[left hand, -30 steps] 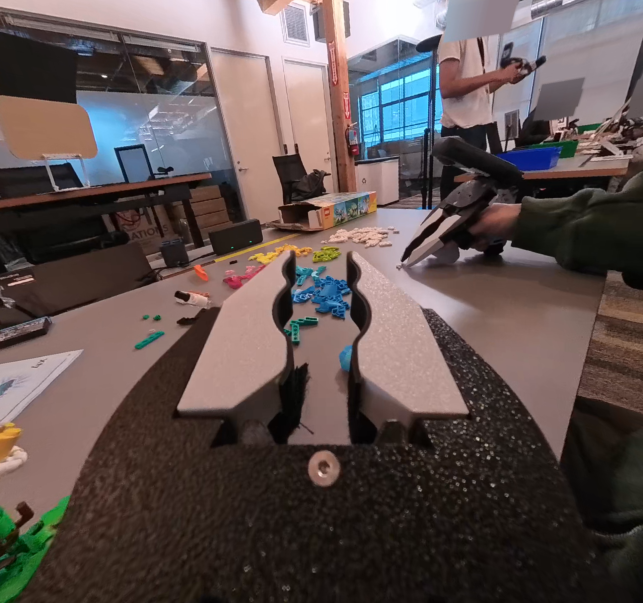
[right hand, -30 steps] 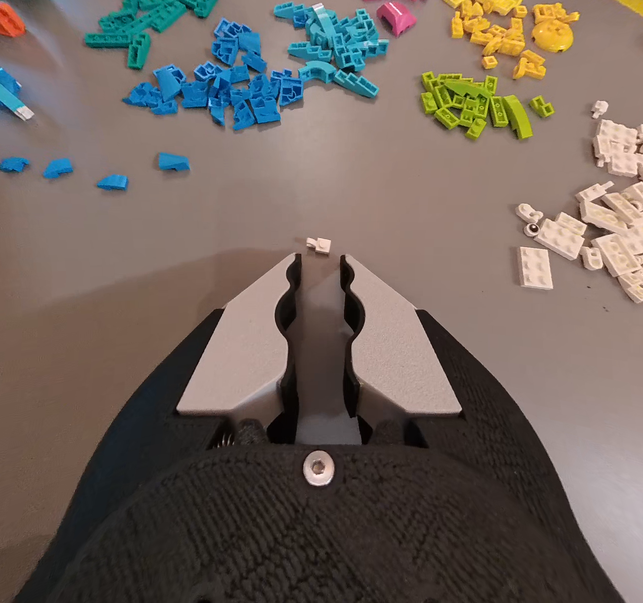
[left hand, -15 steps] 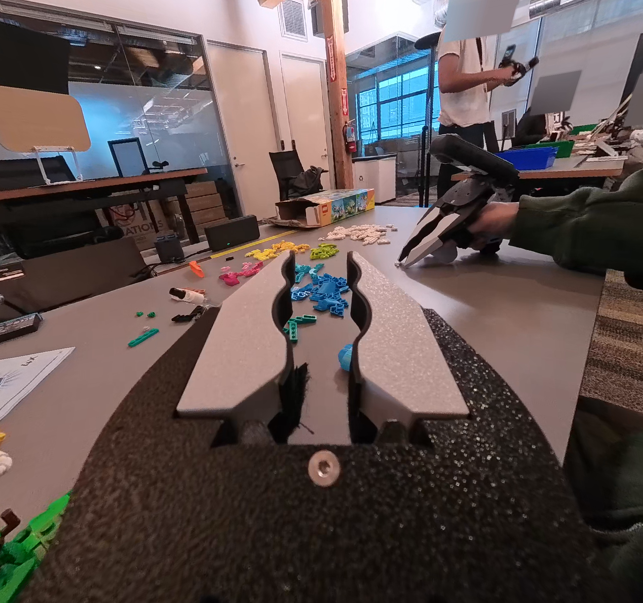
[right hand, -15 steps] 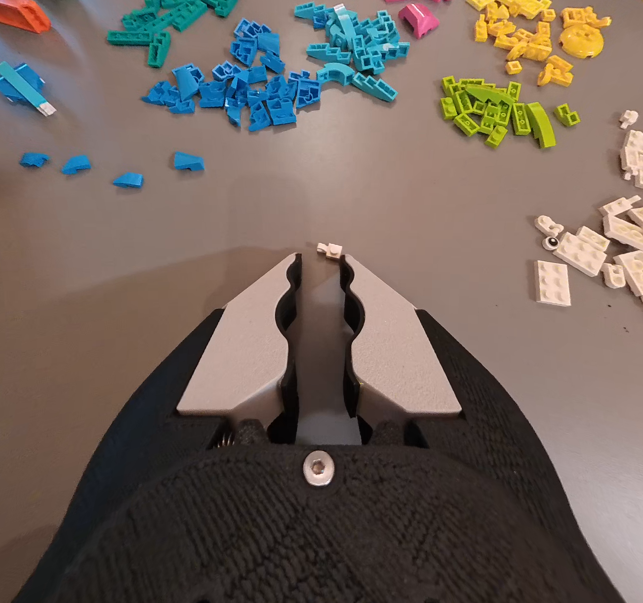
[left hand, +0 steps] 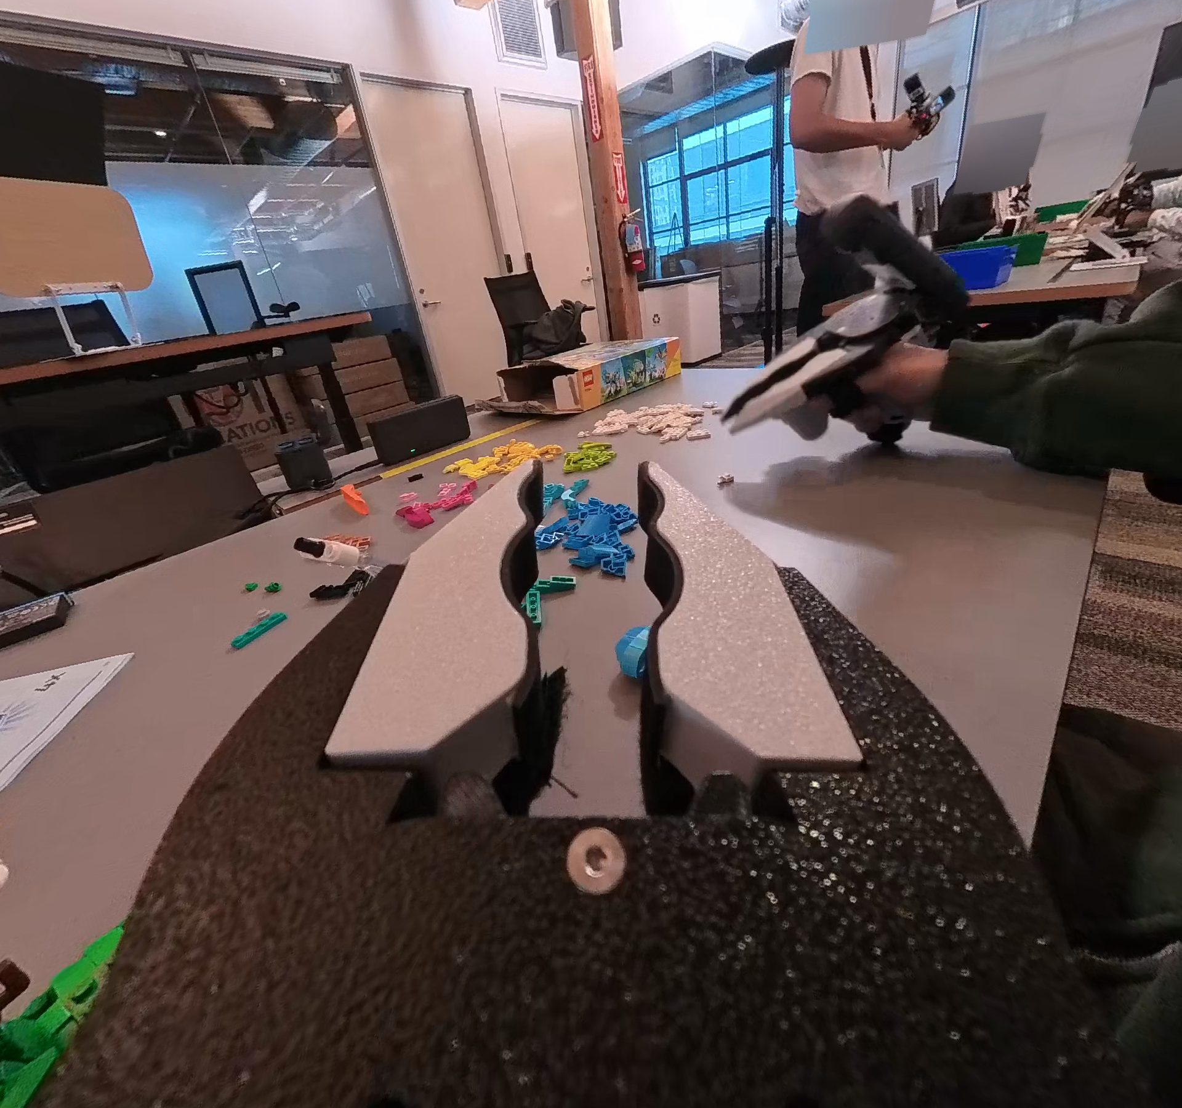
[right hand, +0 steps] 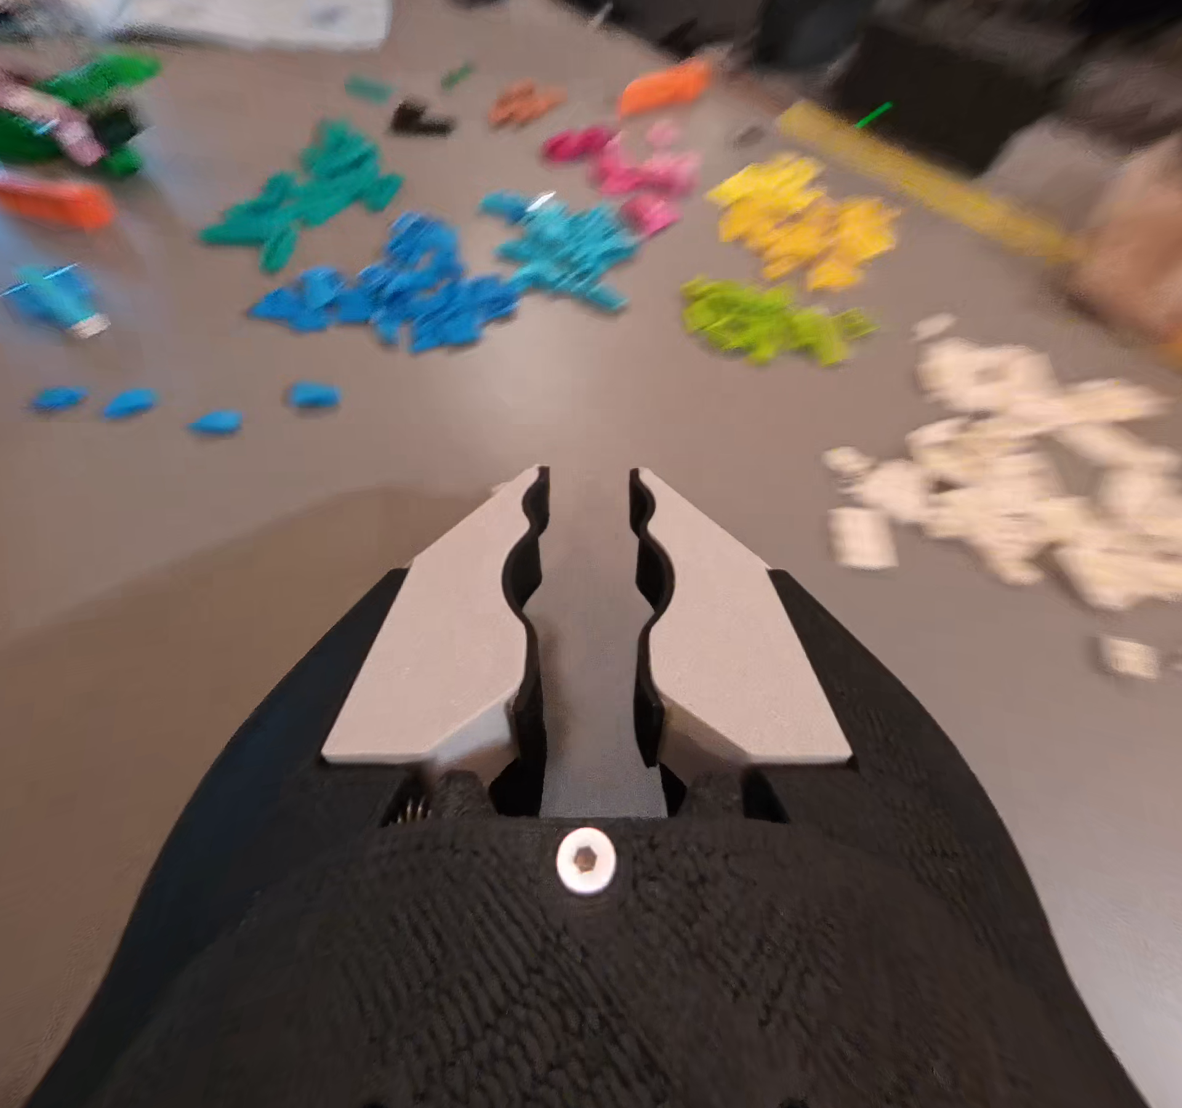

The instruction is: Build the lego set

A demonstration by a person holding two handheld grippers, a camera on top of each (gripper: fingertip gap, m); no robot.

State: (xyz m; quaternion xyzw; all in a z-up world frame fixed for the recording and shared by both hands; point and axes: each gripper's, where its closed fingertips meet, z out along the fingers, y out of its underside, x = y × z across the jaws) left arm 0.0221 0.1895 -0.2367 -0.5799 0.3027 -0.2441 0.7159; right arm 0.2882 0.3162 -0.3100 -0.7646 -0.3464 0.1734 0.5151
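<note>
Both tools have their jaws parted and hold nothing: the left grey-fingered gripper [left hand: 588, 476] sits low over the grey tabletop [left hand: 895, 565], the right grey-fingered gripper [right hand: 588, 479] is raised above it. 1 tiny white lego piece [left hand: 726, 479] lies alone near the right edge. 4 loose blue wedge bricks [right hand: 217, 422] lie in a row; the sorted piles are too blurred to count.

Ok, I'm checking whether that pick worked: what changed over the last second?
The right claw lifted off the table with nothing in it, jaws apart; the small white piece it was nosing at stays on the table. The left claw stayed put, open, with the blue rounded piece beside its right finger. The sorted piles did not move.
</note>
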